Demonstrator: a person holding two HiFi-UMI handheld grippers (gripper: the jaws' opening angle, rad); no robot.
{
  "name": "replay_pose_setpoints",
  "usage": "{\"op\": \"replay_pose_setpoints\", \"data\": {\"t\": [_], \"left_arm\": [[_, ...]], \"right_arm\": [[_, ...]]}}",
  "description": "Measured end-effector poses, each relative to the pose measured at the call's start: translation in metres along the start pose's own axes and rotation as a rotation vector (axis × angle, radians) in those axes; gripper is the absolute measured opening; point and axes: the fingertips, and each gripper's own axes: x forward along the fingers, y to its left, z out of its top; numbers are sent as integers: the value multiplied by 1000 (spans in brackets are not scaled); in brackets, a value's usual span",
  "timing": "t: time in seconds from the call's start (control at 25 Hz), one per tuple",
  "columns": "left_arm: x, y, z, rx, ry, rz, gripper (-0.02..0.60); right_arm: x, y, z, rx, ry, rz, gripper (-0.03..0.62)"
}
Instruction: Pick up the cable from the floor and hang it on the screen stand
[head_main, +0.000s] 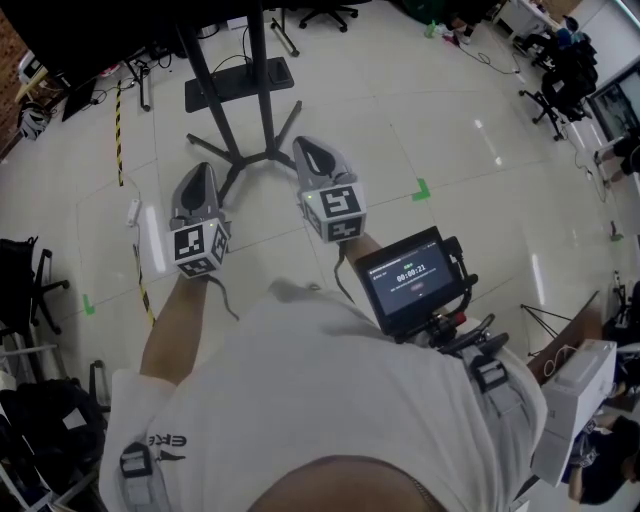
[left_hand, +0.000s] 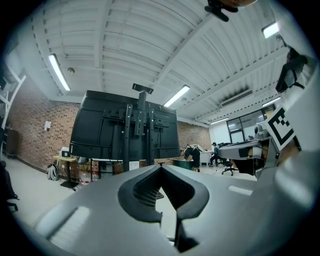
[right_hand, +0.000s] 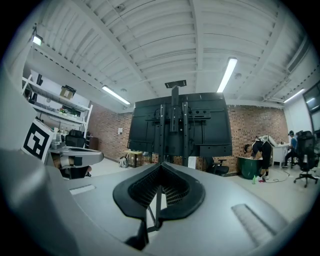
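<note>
Here, I face the screen stand (head_main: 258, 70) with both tools held out in front of me. My left gripper (head_main: 199, 172) and right gripper (head_main: 312, 148) are each pressed together on nothing. A yellow-and-black striped cable (head_main: 119, 130), likely the one meant, lies on the floor (head_main: 420, 120) to my left, well apart from both. Taking it cleanly would mean stooping low and spreading the jaws around it.
</note>
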Motion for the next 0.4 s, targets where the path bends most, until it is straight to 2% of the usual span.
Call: {"op": "replay_pose_setpoints", "data": {"t": [0.4], "left_arm": [[6,-4,-2,-16,-6,-3,2]], "right_arm": [[3,-1,3,-1,-20,4,12]]}}
